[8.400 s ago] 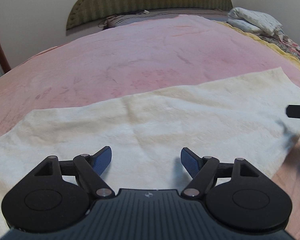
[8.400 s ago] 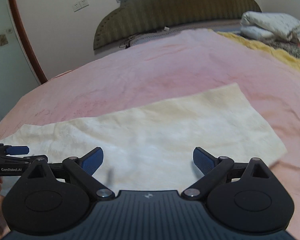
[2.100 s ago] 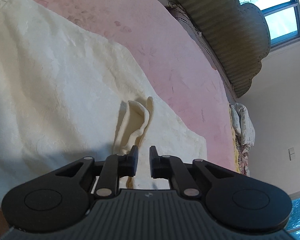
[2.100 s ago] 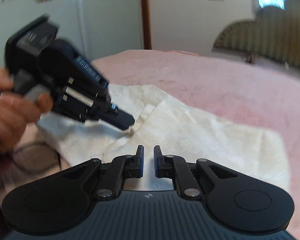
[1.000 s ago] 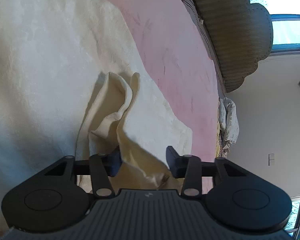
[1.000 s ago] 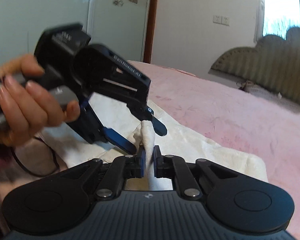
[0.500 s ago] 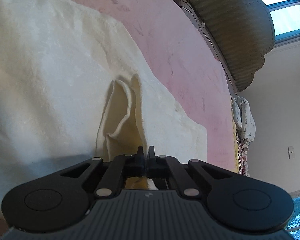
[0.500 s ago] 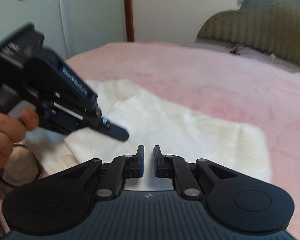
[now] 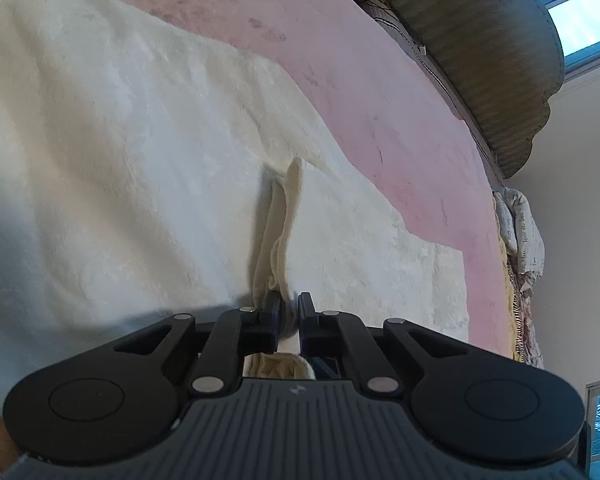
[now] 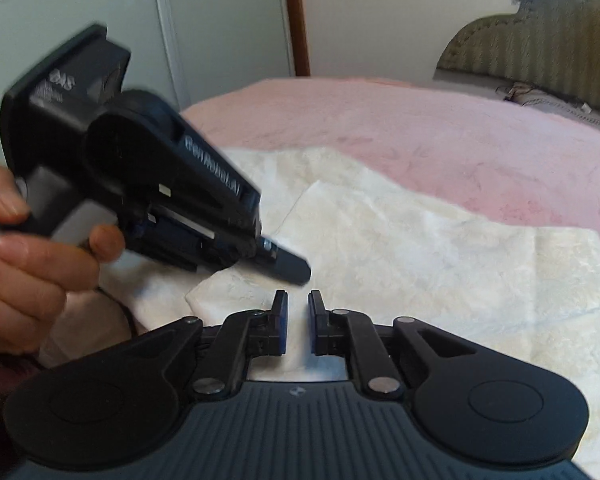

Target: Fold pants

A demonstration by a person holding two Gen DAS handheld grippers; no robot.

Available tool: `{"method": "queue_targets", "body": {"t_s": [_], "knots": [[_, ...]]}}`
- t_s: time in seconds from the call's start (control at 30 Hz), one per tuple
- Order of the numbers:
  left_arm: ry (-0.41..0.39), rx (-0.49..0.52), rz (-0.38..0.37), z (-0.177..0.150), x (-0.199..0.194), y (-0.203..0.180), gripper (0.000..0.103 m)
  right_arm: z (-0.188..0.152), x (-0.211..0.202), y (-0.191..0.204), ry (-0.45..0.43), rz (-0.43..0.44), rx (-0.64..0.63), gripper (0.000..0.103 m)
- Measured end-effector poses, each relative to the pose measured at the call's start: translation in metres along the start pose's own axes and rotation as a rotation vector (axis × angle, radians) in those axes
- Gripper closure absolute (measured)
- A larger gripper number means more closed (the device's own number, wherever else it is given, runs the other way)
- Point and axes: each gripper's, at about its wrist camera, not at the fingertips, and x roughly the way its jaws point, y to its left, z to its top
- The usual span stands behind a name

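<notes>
- Left wrist view: a raised fold of the cream textured pants (image 9: 148,168) is pinched by the left gripper (image 9: 289,312).
- Right gripper (image 10: 298,322): closed, empty.
- Folding is judged barely begun.

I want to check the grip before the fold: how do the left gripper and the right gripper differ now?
The left gripper pinches a raised fold of the pants, its jaws having just opened slightly; the right gripper is shut on nothing. The left gripper pulls cloth into a ridge; under the right gripper the pants lie flat. Both point down at the pants.
</notes>
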Motion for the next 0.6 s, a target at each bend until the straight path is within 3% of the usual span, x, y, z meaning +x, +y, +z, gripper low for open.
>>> {"method": "queue_targets", "body": {"t_s": [0.17,0.27,0.4,0.5,0.6], "knots": [[-0.125,0.098,0.084,0.007,-0.026,-0.013,0.088,0.002,-0.013,0.004,-0.046,0.001,0.034,0.092],[-0.111,0.166,0.1,0.012,-0.018,-0.027,0.081,0.0,-0.013,0.011,-0.037,0.034,0.024,0.092],[-0.102,0.18,0.159,0.005,-0.007,-0.027,0.08,-0.005,-0.008,0.013,-0.035,0.014,0.038,0.092],[-0.13,0.186,0.183,0.002,-0.019,-0.021,0.08,-0.004,-0.02,0.012,-0.074,0.023,0.059,0.092],[-0.176,0.18,0.201,0.002,-0.041,-0.015,0.076,-0.003,-0.012,0.016,-0.039,0.031,0.031,0.091]]}}
